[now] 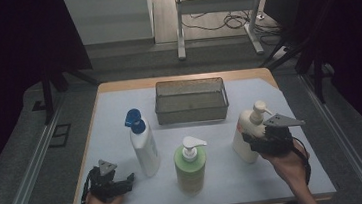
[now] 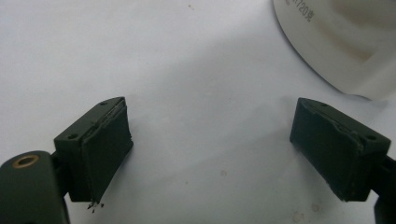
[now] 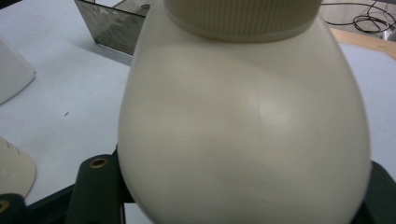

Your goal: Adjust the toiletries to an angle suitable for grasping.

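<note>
Right hand-held gripper on cream bottle

Right hand-held gripper (image 1: 256, 141) clamped around cream pump bottle (image 1: 248, 134), upright on table (image 1: 115, 113), right side, near front. Bottle body close between jaws in right gripper view (image 3: 243, 135). Left hand-held gripper (image 1: 121, 180) at front left, jaws spread wide over bare table, gripping nothing. Blue-capped white bottle (image 1: 143, 146) just beside. Green bottle (image 1: 190, 165) centre front. Metal tray (image 1: 192, 112) behind.

white bottle with blue pump (image 1: 142, 145) upright, left of centre on the pale sheet (image 1: 128, 197). green bottle with white pump (image 1: 191, 165) at its 4 o'clock, close by, apart. metal mesh basket (image 1: 191, 101) at 12 o'clock of the green bottle, well apart. beyond the table, 12 o'clock: white frame legs (image 1: 180, 31), loose cables (image 1: 226, 23) on the floor.
</note>
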`<control>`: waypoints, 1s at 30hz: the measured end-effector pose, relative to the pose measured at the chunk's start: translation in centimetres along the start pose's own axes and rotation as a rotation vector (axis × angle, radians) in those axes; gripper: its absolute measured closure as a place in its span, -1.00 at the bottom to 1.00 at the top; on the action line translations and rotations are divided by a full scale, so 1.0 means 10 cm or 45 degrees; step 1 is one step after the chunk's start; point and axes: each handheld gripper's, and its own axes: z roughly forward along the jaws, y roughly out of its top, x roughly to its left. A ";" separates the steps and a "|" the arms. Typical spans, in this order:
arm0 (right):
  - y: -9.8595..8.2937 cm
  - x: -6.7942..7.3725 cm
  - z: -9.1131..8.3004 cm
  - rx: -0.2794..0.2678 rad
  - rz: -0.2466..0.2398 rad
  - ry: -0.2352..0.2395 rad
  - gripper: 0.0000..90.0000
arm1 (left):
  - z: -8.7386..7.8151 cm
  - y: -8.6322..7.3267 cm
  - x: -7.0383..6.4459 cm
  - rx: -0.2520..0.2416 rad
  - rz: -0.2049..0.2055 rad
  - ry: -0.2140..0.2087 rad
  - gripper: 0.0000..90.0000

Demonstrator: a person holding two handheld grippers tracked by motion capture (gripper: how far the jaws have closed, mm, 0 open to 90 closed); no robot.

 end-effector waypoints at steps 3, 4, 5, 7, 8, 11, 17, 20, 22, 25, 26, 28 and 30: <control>0.01 0.02 0.00 0.005 -0.021 0.005 -0.19 | 0.00 0.00 0.00 0.001 -0.001 -0.001 -0.73; 0.01 0.02 0.00 0.007 -0.023 0.007 -0.19 | 0.00 0.00 0.00 0.000 -0.001 -0.001 -0.73; 0.02 0.03 0.00 0.010 -0.024 0.015 -0.19 | 0.00 0.00 0.00 0.001 -0.001 -0.001 -0.73; 0.04 0.02 -0.01 0.020 -0.020 0.040 -0.19 | 0.00 0.00 0.00 0.001 -0.001 -0.001 -0.73; 0.05 0.02 -0.01 0.023 -0.015 0.056 -0.18 | 0.00 0.00 0.00 0.001 0.000 -0.001 -0.73; 0.08 0.02 -0.03 0.019 -0.004 0.088 -0.18 | 0.00 0.00 0.00 0.001 0.000 -0.001 -0.73; 0.20 0.04 -0.07 0.010 -0.028 0.097 -0.18 | 0.00 0.00 0.00 0.001 0.000 -0.001 -0.73; 0.27 0.05 -0.09 0.007 -0.027 0.124 -0.18 | 0.00 0.00 0.00 0.001 -0.001 -0.001 -0.73; 0.33 0.06 -0.09 0.009 -0.031 0.144 -0.18 | 0.00 0.00 0.00 0.001 -0.001 -0.001 -0.73; 0.41 0.07 -0.08 0.017 -0.035 0.163 -0.18 | 0.00 0.00 0.00 0.001 0.000 -0.001 -0.73; 0.43 0.07 -0.08 0.016 -0.039 0.164 -0.18 | 0.00 0.00 0.00 0.001 -0.001 -0.001 -0.73; 0.49 0.08 -0.07 0.013 -0.044 0.171 -0.18 | 0.00 0.00 0.00 0.001 -0.001 -0.001 -0.73; 0.54 0.10 -0.07 0.011 -0.052 0.180 -0.18 | 0.00 0.00 0.00 0.001 -0.001 -0.002 -0.73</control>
